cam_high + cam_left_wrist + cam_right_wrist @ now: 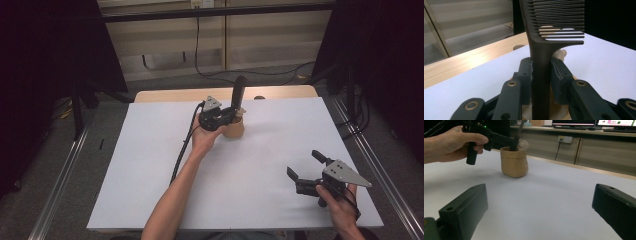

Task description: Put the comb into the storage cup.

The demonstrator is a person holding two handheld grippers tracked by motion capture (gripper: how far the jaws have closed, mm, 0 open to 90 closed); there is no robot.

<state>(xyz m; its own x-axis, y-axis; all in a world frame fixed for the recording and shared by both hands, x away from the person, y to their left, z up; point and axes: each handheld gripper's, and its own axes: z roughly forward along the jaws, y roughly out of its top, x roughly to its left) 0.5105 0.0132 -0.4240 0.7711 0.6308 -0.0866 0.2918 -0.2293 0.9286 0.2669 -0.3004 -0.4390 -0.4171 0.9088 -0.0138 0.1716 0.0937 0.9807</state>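
the broad white sheet-covered table [150, 165] lies under both claws, with a pale wooden edge [165, 95] showing beyond its far side. on it, directly beneath the left claw [235, 114], stands a small tan soft-walled pot with a rolled rim [514, 162]. a dark brown plastic comb with a long flat handle [541, 75] stands upright in that pot, its handle running down between the left claw's jaws and its toothed head rising above them. in the left gripper view the jaws sit close on either side of the handle, the pads at its edges; a thin sliver of a gap seems to show on one side, so whether they press it or merely flank it is hard to say. a pale rounded thing [524, 144] peeks over the pot's rim just behind the comb; what it is cannot be made out. the comb's lower end is hidden inside the pot, and its top is cut off in the left gripper view. the right claw [307, 167] rests well apart from the pot, near the table's close corner, jaws spread wide with only bare table between them.
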